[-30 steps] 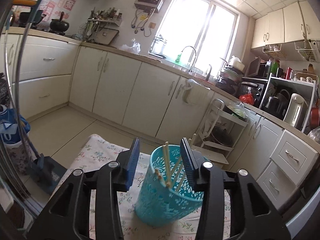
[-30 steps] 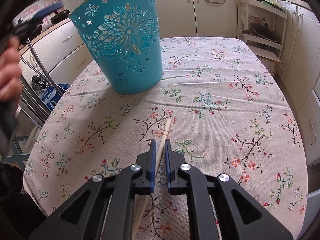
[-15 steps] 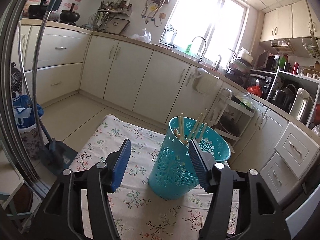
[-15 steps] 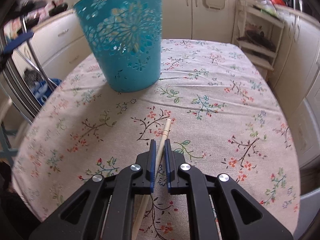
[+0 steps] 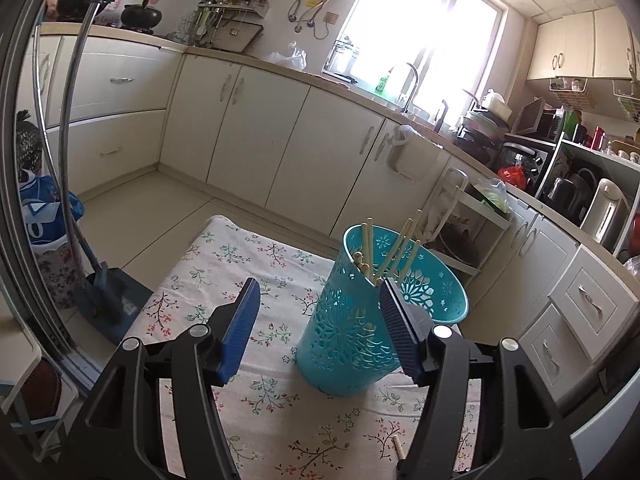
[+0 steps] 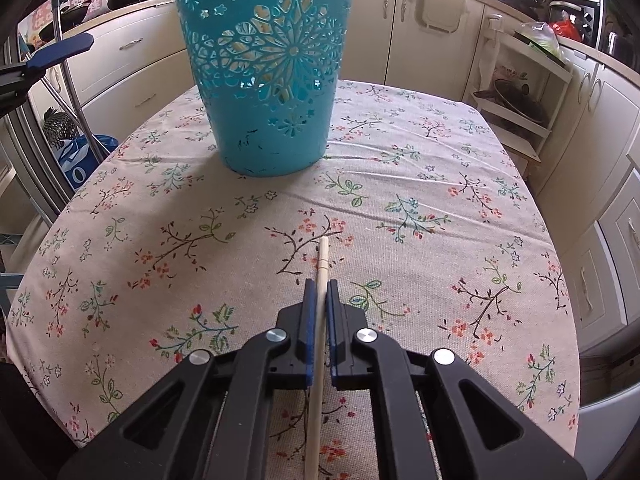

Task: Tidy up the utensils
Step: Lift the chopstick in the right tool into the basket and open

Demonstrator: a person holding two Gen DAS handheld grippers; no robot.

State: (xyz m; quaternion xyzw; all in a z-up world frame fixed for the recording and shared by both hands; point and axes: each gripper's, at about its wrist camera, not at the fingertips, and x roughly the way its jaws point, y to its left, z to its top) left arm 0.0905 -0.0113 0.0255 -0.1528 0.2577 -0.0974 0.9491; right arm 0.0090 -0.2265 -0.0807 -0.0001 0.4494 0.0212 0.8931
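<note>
Since 1.0 s ago the left gripper (image 5: 320, 320) has pulled back and up from the basket (image 5: 352, 344) — then the rim sat between its pads, now the whole basket shows ahead, its right side overlapped by the right pad. Right gripper (image 6: 318, 304) unchanged in grip; its view has swung so the basket now sits ahead, slightly left, rather than far left.

Right wrist view, near to far: jaws narrow, clamped on one chopstick (image 6: 320, 320). Stick runs straight back between the pads and under the camera; its blunt tip pokes out just past the fingertips, over the cloth (image 6: 440, 184). Whether the tip touches the cloth — cannot tell. Further ahead the basket stands upright on the cloth, well apart from the tip. Far left, one blue pad of the left gripper is visible at the frame edge.

Left wrist view, near to far: jaws wide, nothing between them. Low right, near the right finger, a short end of the held chopstick shows over the cloth. Ahead and right of centre, the basket, upright, holding several chopsticks (image 5: 394, 252) that lean against its wall, tips above the rim. Beyond the table edge: floor, then cabinets (image 5: 256, 128).
</note>
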